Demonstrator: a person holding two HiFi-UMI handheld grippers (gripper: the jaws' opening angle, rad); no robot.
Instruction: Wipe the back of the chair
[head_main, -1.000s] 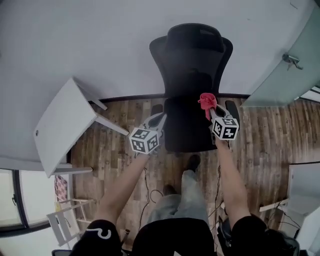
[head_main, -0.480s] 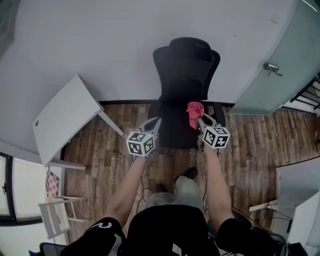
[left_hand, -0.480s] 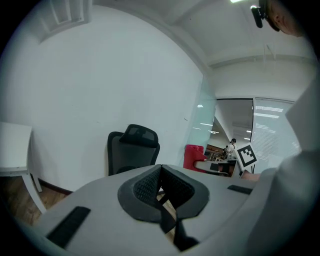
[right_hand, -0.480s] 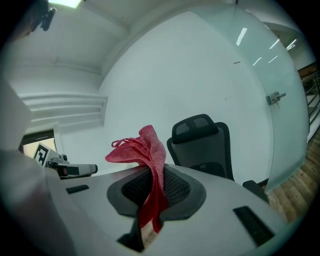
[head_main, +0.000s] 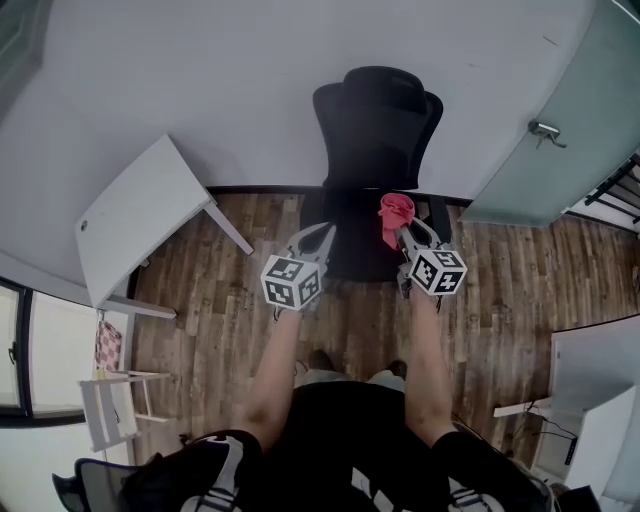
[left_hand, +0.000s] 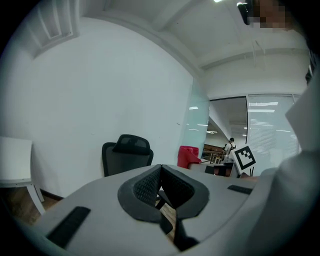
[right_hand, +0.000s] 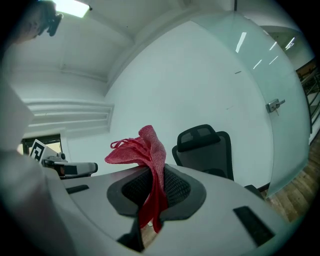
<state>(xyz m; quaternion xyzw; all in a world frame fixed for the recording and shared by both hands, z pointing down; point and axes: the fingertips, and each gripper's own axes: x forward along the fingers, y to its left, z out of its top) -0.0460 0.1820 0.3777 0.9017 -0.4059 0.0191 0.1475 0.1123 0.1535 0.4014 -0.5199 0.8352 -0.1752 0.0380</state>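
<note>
- The black chair (head_main: 375, 130) stands at 12 o'clock from the person, its back toward the white wall.
- The right gripper (head_main: 408, 232) is clamped on a red cloth (head_main: 393, 211). In the right gripper view the cloth (right_hand: 145, 150) is pinched between the dark pads and bunches up above them.
- The cloth sits over the seat, seemingly short of the chair's back, though the steep overhead angle makes that gap hard to judge.
- The left gripper (head_main: 322, 238) is at 9 o'clock from the right one. Its jaws are closed together with nothing between them.
- A white table (head_main: 140, 225) leans tilted at 10 o'clock.
- A frosted glass door (head_main: 560, 140) is at 2 o'clock.
</note>
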